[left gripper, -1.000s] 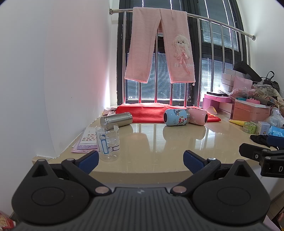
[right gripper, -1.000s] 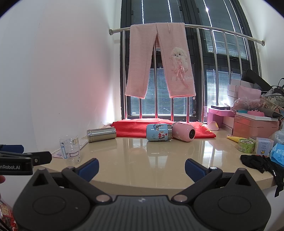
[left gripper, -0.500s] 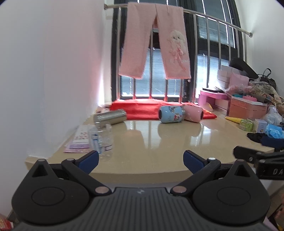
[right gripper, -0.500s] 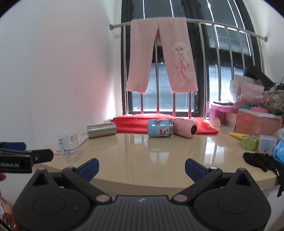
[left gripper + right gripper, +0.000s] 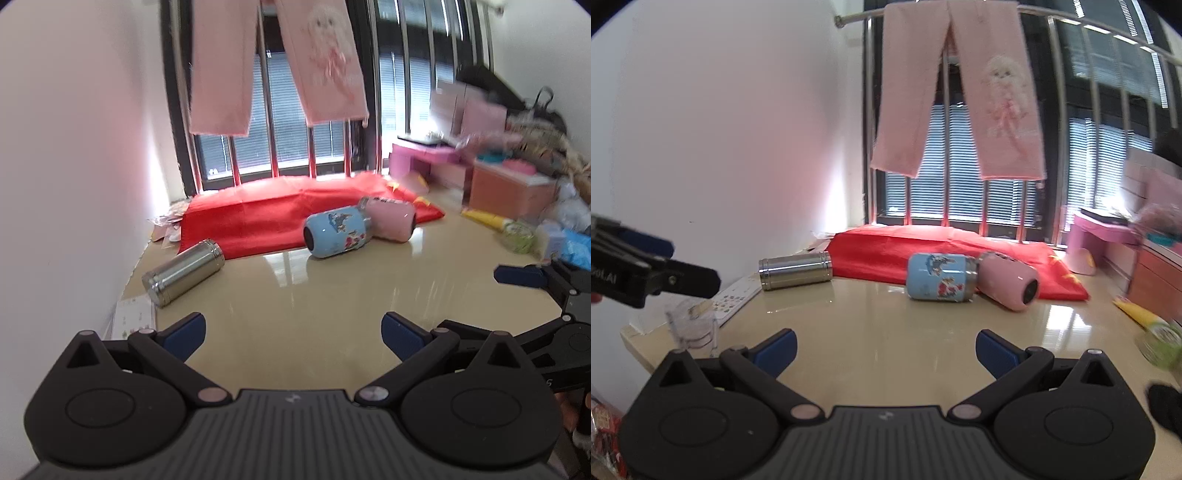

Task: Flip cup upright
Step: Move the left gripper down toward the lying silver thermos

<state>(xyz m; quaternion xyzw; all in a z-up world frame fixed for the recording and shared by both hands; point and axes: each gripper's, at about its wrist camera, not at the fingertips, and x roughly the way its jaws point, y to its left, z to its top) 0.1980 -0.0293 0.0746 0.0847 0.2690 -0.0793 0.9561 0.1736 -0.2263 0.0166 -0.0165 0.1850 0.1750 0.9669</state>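
Beige glossy countertop [image 5: 295, 295] with a bunch of stuff lying on it. Three cups are down on their sides: a steel cup [image 5: 183, 272] at the left near the white wall, a blue cartoon cup [image 5: 335, 231] around the middle, and a pink cup [image 5: 390, 218] touching the blue one's far-right end. In the right wrist view the same three show up as steel [image 5: 795, 270], blue [image 5: 940, 277] and pink [image 5: 1008, 281]. The blue and pink ones sit at the edge of a red cloth [image 5: 266, 214] spread in front of the window bars, and the steel one lies just beside that cloth's left end.

Left gripper [image 5: 293, 330] has its blue-tipped fingers spread wide apart with nothing between them, hanging over the near edge of the counter. Right gripper [image 5: 885, 349] is the same deal, fingers apart and empty, also at the near edge.

A clear plastic cup [image 5: 692, 326] stands upright at the near left corner, next to a sticker sheet [image 5: 735, 299]. Pink trousers [image 5: 956, 88] hang from the rail up top. Boxes [image 5: 509, 188] are piled at the far right, pretty blurry.
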